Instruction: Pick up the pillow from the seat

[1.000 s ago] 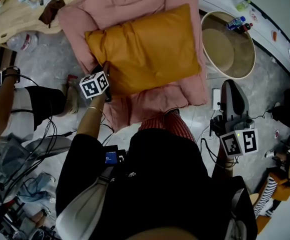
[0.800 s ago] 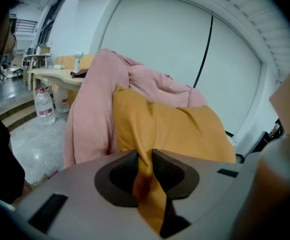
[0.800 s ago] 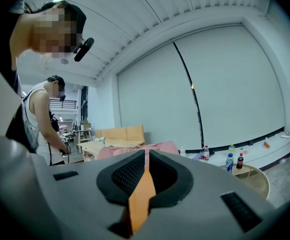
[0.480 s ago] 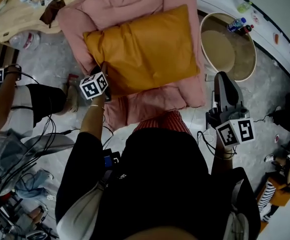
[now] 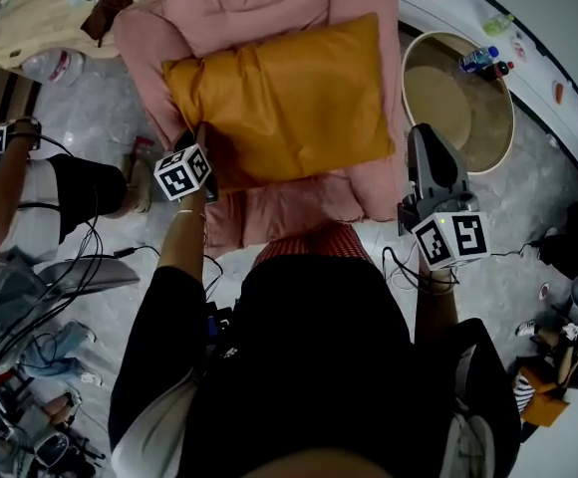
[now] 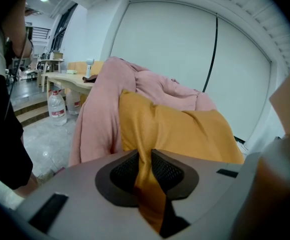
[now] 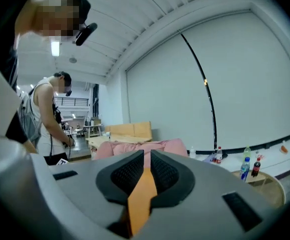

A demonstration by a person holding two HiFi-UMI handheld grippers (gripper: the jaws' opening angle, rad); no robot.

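An orange pillow [image 5: 279, 98] lies on the pink cushioned seat [image 5: 269, 207]. My left gripper [image 5: 201, 139] is at the pillow's near left corner. In the left gripper view a fold of the pillow [image 6: 185, 134] is pinched between the left gripper's [image 6: 145, 156] dark pads. Its jaws have just been closing with that fabric between them. My right gripper [image 5: 416, 135] hangs beside the seat's right edge, apart from the pillow, and holds nothing. In the right gripper view its jaws [image 7: 147, 156] are shut, with the pink seat [image 7: 135, 146] beyond them.
A round wooden tub table [image 5: 458, 103] with bottles [image 5: 483, 60] stands right of the seat. Another person [image 5: 30, 187] is at the left, with cables [image 5: 90, 267] on the floor. A wooden table [image 5: 30, 18] and a water jug [image 5: 50, 65] are at the far left.
My right gripper has moved up and left in the head view, closer to the seat's right edge. My left gripper stays at the pillow's corner.
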